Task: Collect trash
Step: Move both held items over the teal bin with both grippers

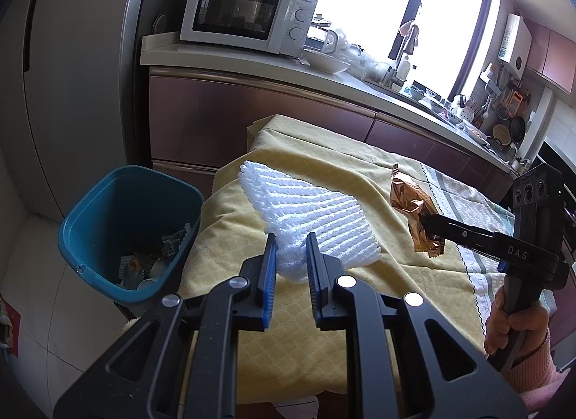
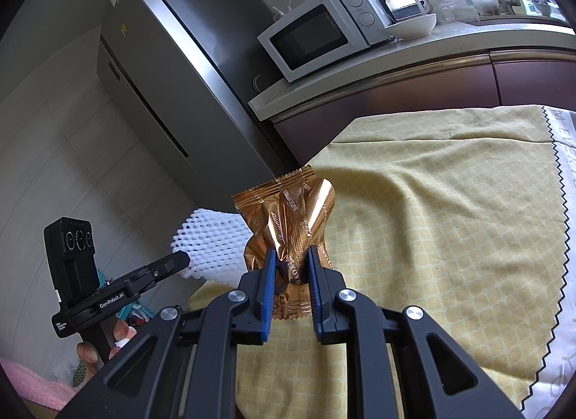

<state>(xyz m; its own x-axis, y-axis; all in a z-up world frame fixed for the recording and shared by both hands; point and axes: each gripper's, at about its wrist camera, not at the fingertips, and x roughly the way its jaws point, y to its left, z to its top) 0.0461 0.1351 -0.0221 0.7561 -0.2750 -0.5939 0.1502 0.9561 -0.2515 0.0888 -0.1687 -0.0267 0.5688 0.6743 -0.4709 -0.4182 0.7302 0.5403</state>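
Desk [image 1: 324,174] under yellow cloth; teal bin [image 1: 126,228] on the floor off its left edge, nearer the left gripper [image 1: 291,249]. Its fingers clamp the white foam net [image 1: 309,217], long axis running away from them. Right gripper [image 2: 291,267] fingers clamp the gold wrapper [image 2: 288,210], raised above the cloth. Only the left view shows the bin.

Soft white foam netting [image 1: 309,217], ridged and matt; crinkled glossy copper foil wrapper [image 2: 291,224]; quilted matt yellow cloth [image 2: 450,224]; smooth teal plastic bin [image 1: 90,239].
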